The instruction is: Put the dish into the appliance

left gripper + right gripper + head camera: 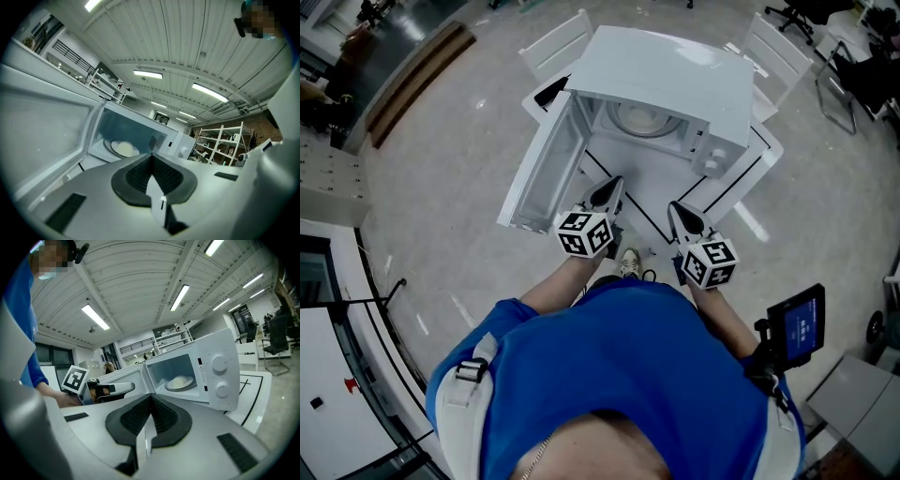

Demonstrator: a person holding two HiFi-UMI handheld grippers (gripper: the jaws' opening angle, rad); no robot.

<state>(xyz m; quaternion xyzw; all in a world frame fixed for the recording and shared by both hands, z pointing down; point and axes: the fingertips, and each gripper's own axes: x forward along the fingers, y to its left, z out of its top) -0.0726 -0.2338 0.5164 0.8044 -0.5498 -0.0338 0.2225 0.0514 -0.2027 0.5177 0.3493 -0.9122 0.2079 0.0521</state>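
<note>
The white microwave (675, 84) stands on a white table (733, 178) with its door (544, 169) swung open to the left. A pale round dish (639, 117) lies on the turntable inside; it also shows as the dish (124, 148) in the left gripper view and the dish (180, 381) in the right gripper view. My left gripper (609, 190) and right gripper (682, 215) hang side by side in front of the opening, apart from the microwave. Both are shut, the left gripper (152, 157) and the right gripper (151, 398) with nothing between the pads.
White chairs (558, 42) (778, 52) stand behind the table. A dark screen on a stand (797, 323) is at my right. The open door (42, 131) fills the left of the left gripper view. Metal shelving (220, 143) stands far off.
</note>
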